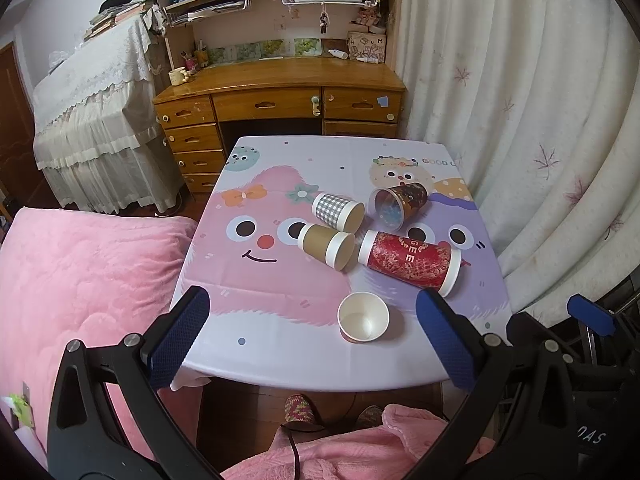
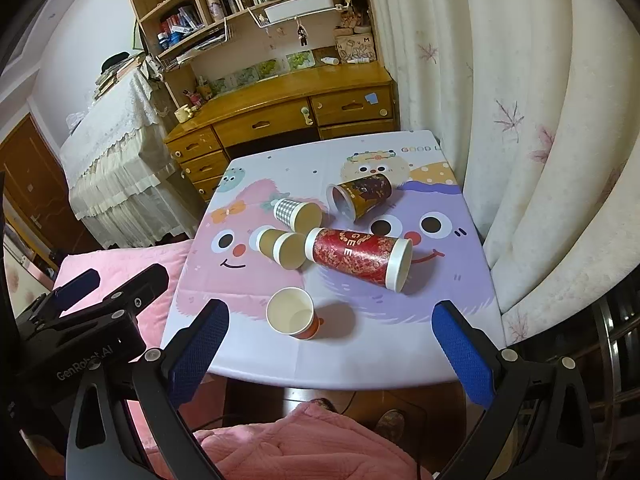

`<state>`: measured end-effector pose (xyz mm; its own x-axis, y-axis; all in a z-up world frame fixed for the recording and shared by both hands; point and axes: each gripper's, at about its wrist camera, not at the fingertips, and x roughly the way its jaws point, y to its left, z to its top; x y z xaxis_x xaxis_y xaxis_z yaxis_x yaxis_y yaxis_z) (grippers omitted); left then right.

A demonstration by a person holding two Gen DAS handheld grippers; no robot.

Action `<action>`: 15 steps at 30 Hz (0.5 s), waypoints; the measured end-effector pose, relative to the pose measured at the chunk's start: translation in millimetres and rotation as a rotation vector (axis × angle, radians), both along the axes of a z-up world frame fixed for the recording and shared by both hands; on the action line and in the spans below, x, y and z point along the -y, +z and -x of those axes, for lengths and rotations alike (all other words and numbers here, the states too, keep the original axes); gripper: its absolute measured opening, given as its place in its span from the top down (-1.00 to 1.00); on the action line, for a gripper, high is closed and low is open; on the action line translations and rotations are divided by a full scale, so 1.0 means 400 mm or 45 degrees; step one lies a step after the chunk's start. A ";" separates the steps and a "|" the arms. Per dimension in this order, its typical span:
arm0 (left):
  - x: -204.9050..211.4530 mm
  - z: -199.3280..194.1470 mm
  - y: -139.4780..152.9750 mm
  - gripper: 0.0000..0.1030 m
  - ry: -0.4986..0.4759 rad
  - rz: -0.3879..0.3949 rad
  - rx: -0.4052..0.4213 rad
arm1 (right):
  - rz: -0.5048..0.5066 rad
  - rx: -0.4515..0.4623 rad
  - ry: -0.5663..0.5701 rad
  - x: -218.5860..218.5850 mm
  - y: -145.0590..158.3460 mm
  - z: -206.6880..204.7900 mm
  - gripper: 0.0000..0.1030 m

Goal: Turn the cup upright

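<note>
From the left wrist, the left gripper [image 1: 312, 316] hung over the near edge of the surface [image 1: 280, 352], jaws spread wide and empty. A small white cup [image 1: 363, 317] stood upright; a red cup [image 1: 410, 261], brown cup [image 1: 326, 246], checked cup [image 1: 338, 212] and dark cup [image 1: 398, 202] lay sideways.

From the right wrist, the right gripper [image 2: 330, 326] was likewise wide open, holding nothing, the small white cup [image 2: 291, 312] between its fingers in view.

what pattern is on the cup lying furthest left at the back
Grey-and-white gingham check on the checked cup, clearest in the left wrist view.
</note>
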<state>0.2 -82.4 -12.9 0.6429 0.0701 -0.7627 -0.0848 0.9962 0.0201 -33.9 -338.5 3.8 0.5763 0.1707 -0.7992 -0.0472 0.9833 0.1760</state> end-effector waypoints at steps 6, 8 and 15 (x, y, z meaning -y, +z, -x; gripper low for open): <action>-0.001 -0.006 0.000 -0.99 -0.003 0.002 -0.009 | 0.002 -0.019 -0.005 -0.002 -0.005 -0.012 -0.99; -0.002 -0.015 -0.004 -0.99 -0.007 0.003 -0.014 | 0.001 -0.026 -0.007 -0.002 -0.008 -0.015 -0.99; -0.002 -0.023 -0.012 -0.99 -0.006 0.009 -0.018 | 0.002 -0.034 -0.006 0.000 -0.014 -0.018 -0.99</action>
<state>9.2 -81.5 -17.6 0.6323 0.0617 -0.7723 -0.0802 0.9967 0.0140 -26.5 -338.6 -1.7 0.5558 0.1667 -0.8145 -0.0376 0.9837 0.1757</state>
